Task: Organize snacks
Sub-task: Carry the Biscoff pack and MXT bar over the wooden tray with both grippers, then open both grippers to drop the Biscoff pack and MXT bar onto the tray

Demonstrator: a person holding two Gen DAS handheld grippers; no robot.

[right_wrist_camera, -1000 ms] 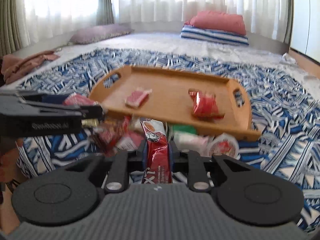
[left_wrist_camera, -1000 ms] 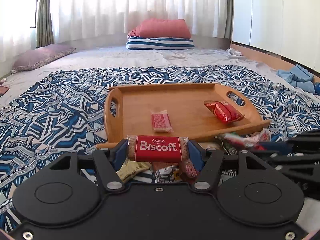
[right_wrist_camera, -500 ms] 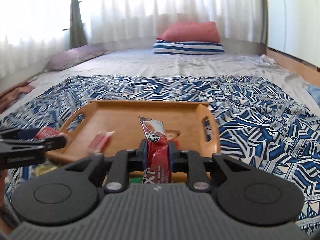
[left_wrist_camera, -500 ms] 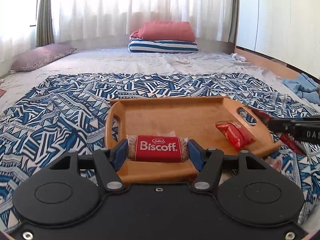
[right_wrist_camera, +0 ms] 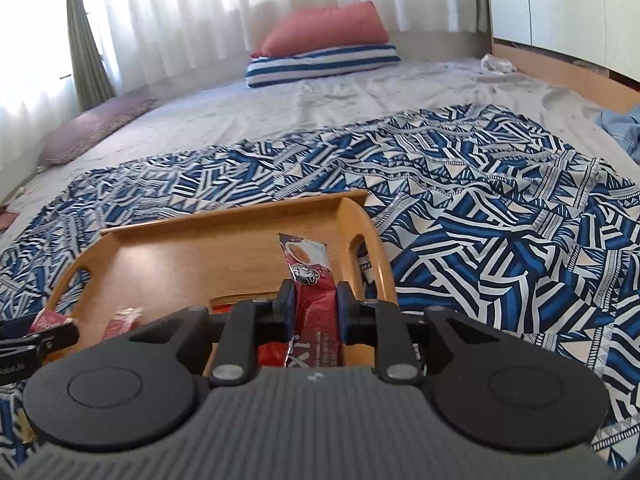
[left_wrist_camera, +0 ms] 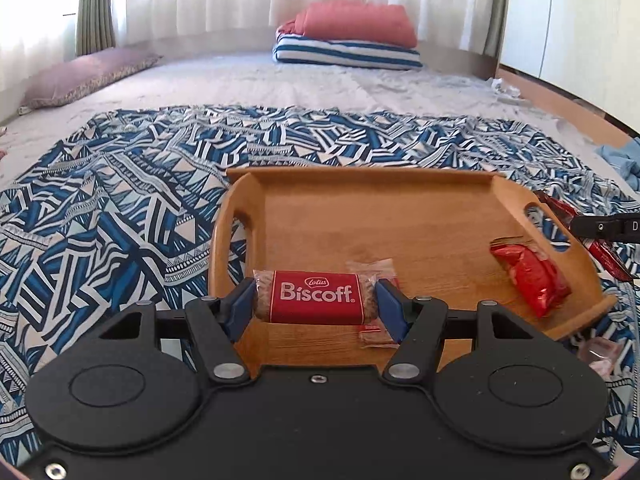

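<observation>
Wooden and honey-coloured, the serving tray (left_wrist_camera: 420,184) lies on the blue-and-white patterned blanket (left_wrist_camera: 120,208) in front of us. We hold the left gripper (left_wrist_camera: 316,300) over the tray's near edge, its blue pads pressed on both ends of a red Biscoff biscuit pack (left_wrist_camera: 314,296) held crosswise. Just behind it a small red-and-clear wrapped snack (left_wrist_camera: 372,272) lies on the tray floor, and a crinkled red packet (left_wrist_camera: 532,276) lies near the right handle cut-out. Our right gripper (right_wrist_camera: 316,304) stands nearly closed, pinching a slim red sachet stick (right_wrist_camera: 308,276) that points upright above the tray's right end. In that view the left gripper's tip and the Biscoff pack show at the left edge. A coral pillow (left_wrist_camera: 356,24) rests on a striped pillow (left_wrist_camera: 348,54) far back.
</observation>
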